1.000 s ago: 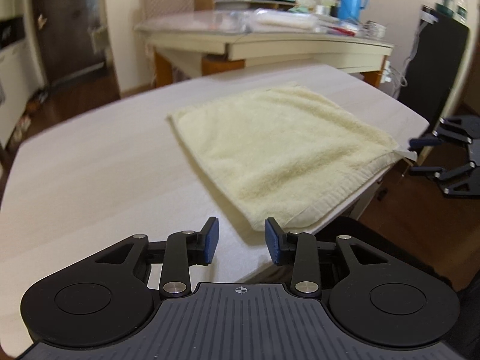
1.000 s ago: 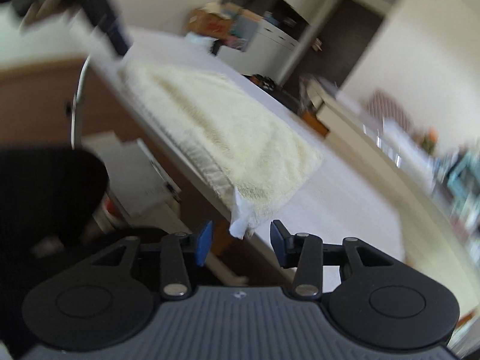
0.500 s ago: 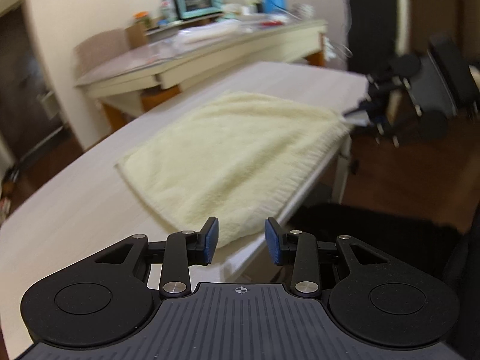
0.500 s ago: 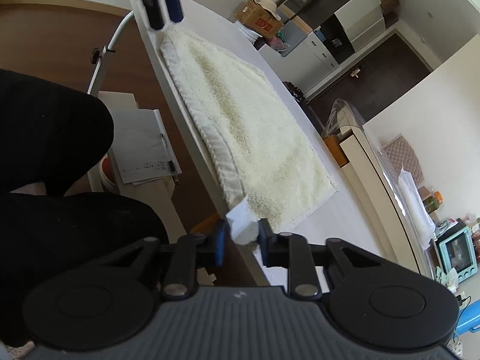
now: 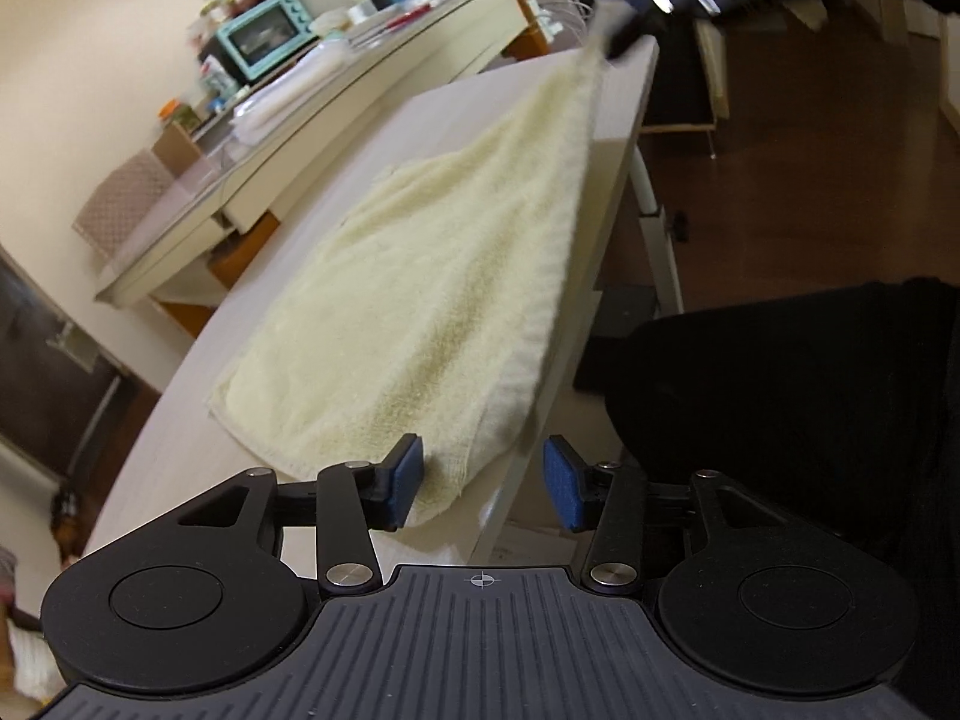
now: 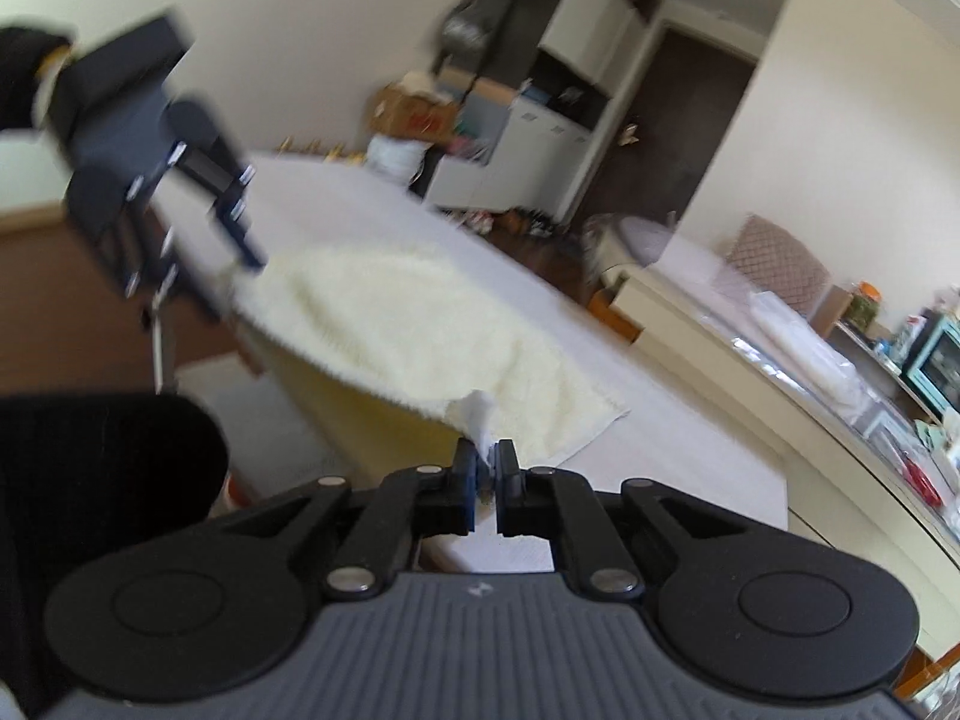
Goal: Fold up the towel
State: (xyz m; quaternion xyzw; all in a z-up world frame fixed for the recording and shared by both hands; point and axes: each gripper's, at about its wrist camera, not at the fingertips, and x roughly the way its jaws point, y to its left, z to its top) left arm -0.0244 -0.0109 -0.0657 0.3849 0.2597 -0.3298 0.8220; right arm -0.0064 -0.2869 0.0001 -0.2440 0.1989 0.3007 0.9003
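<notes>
Now right claw (image 6: 485,471) tight on towel (image 6: 414,336)

Left wrist camera sits low at the table's (image 5: 624,96) near corner, looking along the towel (image 5: 420,300). Right wrist camera faces back from the opposite corner, close in; both share towel (image 6: 420,330) and tabletop.

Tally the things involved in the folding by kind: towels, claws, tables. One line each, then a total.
Towels: 1, the cream towel
Claws: 2, the left claw open at the near corner, the right claw shut on the far corner tag
Tables: 1, the pale table under the towel
Total: 4
</notes>
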